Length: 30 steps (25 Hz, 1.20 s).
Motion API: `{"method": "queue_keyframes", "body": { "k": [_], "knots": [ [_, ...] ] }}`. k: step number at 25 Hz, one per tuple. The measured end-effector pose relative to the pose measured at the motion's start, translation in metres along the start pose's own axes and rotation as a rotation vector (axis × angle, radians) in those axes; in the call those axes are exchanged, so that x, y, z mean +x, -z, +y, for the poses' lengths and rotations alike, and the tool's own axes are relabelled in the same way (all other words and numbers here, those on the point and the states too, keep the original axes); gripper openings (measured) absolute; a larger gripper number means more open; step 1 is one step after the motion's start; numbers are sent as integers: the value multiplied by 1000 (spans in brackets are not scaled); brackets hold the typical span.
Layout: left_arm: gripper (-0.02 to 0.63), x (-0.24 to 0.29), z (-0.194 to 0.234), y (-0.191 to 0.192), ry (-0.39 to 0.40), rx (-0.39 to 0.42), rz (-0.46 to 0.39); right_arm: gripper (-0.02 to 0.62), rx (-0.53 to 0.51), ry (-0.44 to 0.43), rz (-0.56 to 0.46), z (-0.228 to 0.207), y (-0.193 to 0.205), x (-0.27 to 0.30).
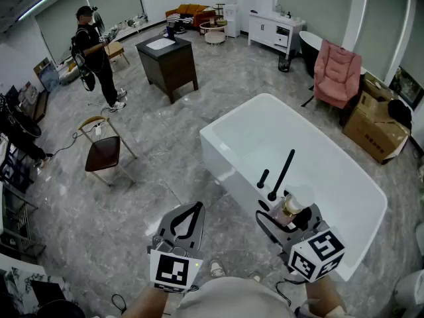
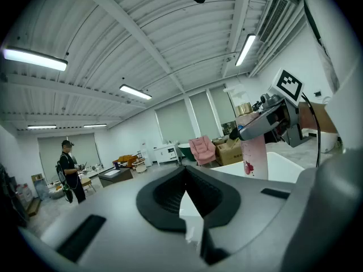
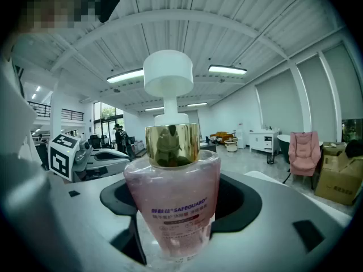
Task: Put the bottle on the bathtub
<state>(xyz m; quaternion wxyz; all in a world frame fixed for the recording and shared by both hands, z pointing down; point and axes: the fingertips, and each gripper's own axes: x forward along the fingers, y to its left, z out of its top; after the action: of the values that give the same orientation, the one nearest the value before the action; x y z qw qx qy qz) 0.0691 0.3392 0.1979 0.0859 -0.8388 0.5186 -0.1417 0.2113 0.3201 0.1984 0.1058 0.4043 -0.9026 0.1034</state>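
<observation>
One bottle (image 3: 173,208), pink liquid inside | right gripper (image 3: 181,204) clamps it | left gripper (image 2: 184,180) closed, empty

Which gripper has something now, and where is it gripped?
The right gripper holds the pump bottle around its pink body; the left gripper is empty.

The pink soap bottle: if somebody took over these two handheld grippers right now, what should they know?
Right gripper: jaws closed on the bottle, which is upright with its pump on top.
Left gripper: jaws together, empty, over the floor beside the bathtub.
The bottle is above the bathtub's near rim, by the black tap.
Done: bottle picked up and brought over.
Left: set it on the rim, open the jaws.
</observation>
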Motion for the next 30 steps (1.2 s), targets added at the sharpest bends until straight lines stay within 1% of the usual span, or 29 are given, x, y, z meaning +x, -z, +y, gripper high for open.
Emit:
{"method": "queue_keyframes", "body": {
  "k": [7, 13, 17, 21, 26, 30],
  "knots": [
    [20, 4, 11, 20, 3, -26, 13, 362, 33, -19, 29, 9, 9, 10],
    [20, 7, 23, 27, 0, -51, 13, 362, 36, 3, 56, 9, 15, 28],
    [20, 4, 41, 32, -16, -62, 11, 362, 43, 35, 65, 10, 18, 42],
    [20, 2, 64, 46, -12, -10, 6, 362, 60, 54, 55, 19, 16, 57],
    [20, 7, 88, 55, -26, -31, 6, 362, 58, 51, 80, 19, 16, 83],
    [20, 24, 108, 62, -63, -62, -3, 361, 48, 53, 76, 6, 22, 112]
  ]
}}
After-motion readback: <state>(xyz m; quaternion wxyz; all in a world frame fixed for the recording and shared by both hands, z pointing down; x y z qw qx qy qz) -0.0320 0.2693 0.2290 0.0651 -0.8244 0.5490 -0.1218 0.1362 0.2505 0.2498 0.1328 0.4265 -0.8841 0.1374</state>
